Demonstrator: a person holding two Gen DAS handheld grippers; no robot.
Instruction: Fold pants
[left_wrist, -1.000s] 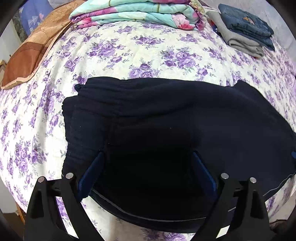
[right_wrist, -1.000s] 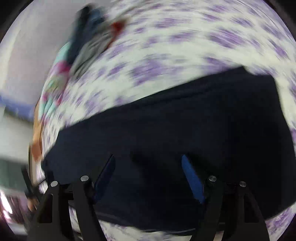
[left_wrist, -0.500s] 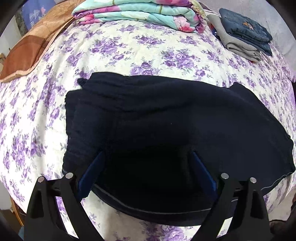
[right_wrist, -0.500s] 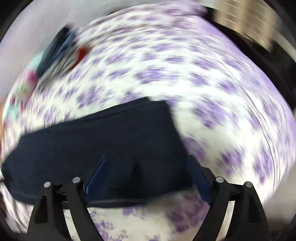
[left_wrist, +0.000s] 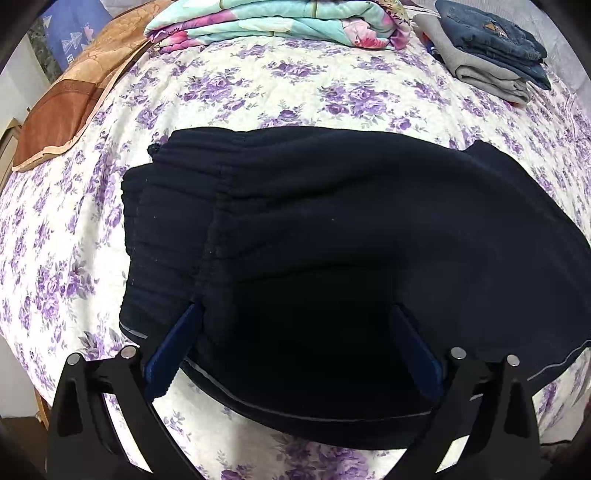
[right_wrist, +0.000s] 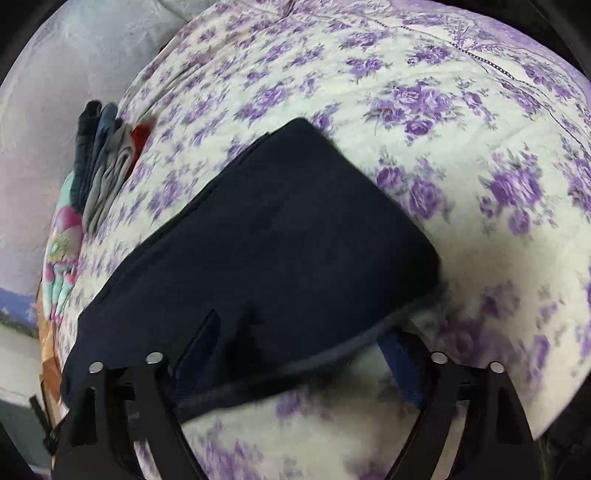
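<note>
Dark navy pants (left_wrist: 332, 229) lie folded on a purple-flowered bed cover (left_wrist: 258, 85), ribbed waistband at the left. My left gripper (left_wrist: 293, 332) is open just above the near part of the pants, its blue pads spread wide. In the right wrist view the pants (right_wrist: 280, 236) show their folded right end. My right gripper (right_wrist: 299, 339) is open above the pants' near right edge, with nothing between its pads.
A folded teal and pink floral quilt (left_wrist: 273, 22) lies at the back. A stack of folded jeans and grey clothes (left_wrist: 491, 55) sits at the back right, and shows in the right wrist view (right_wrist: 103, 158). An orange-brown pillow (left_wrist: 70, 96) lies at the back left.
My right gripper has swung right along the pants to their folded end; its view was blurred and is now sharper. My left gripper has barely moved. Both stay open.
</note>
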